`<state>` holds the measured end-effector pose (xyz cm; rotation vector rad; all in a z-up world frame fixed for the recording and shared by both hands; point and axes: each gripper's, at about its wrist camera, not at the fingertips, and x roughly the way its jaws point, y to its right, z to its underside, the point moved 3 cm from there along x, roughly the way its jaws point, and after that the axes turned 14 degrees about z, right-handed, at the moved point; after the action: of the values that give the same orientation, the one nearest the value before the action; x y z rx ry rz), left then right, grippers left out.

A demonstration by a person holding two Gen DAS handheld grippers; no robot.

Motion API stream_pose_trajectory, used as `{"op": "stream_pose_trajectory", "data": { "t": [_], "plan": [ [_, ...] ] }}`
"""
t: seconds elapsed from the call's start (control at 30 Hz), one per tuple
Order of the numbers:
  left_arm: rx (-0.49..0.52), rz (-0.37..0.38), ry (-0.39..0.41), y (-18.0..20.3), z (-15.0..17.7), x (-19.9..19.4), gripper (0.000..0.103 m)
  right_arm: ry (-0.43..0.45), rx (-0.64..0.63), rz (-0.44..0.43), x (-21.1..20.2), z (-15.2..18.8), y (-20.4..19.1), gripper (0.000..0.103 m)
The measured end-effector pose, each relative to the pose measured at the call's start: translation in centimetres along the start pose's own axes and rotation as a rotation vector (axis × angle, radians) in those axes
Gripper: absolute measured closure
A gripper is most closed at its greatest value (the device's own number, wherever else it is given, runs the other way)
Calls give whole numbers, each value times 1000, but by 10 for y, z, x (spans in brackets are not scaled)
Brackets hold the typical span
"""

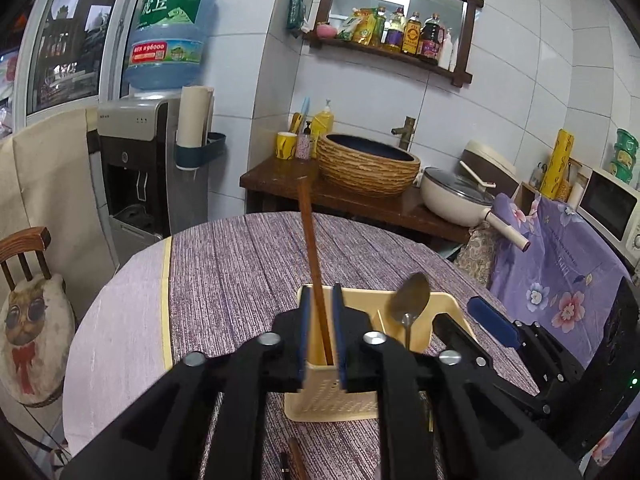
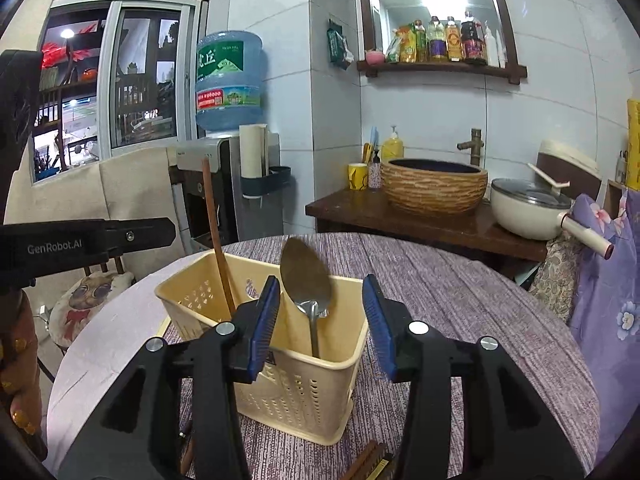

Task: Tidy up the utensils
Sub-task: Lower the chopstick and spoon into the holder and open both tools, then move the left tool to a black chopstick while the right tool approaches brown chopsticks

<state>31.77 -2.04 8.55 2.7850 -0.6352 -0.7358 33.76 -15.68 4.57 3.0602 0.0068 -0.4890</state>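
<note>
A cream perforated utensil basket [image 1: 440, 304] [image 2: 304, 392] stands on the round table. A brown chopstick [image 1: 310, 248] [image 2: 216, 240] stands in its left compartment, leaning. My left gripper [image 1: 322, 312] sits above the basket with its blue pads close on either side of the chopstick; contact is unclear. A metal spoon [image 1: 410, 296] [image 2: 306, 280] stands bowl-up in the right compartment. My right gripper [image 2: 320, 312] is open with the spoon between its fingers, not touching. More brown chopsticks [image 2: 366, 462] [image 1: 296, 460] lie on the table in front of the basket.
The table has a purple striped cloth [image 1: 240, 264] [image 2: 460, 304]. A chair with an owl cushion [image 1: 32, 320] stands at left. A wooden counter with a woven basin [image 1: 366, 162] and a cream pan [image 1: 460, 198] lies behind. A purple floral cloth [image 1: 560, 264] hangs at right.
</note>
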Motion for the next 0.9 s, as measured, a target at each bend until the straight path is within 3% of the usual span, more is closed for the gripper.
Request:
{"op": "stream_pose_trajectory", "data": {
  "t": [0.07,0.13,0.27,0.53,0.7,0.9],
  "plan": [
    [7,-6,28,1,3,-12,34,22,-2,9,-15,-1,3,52],
    [9,-16,57,0,9,-26,30,24,-12,27,-28,-1,6,50],
    [-4,-27,13,-6,31,-44,20,-51,-20,48,-46,11,16,42],
    [-46,-105,-140,-30,97,-53,21,-307,35,101,-48,75,38,42],
    [-97,-128,-238,-42,137,-49,31,-445,66,120,-41,119,41,42],
    [-117,-130,-303,-46,163,-44,46,-535,134,102,-40,148,40,49]
  ]
}}
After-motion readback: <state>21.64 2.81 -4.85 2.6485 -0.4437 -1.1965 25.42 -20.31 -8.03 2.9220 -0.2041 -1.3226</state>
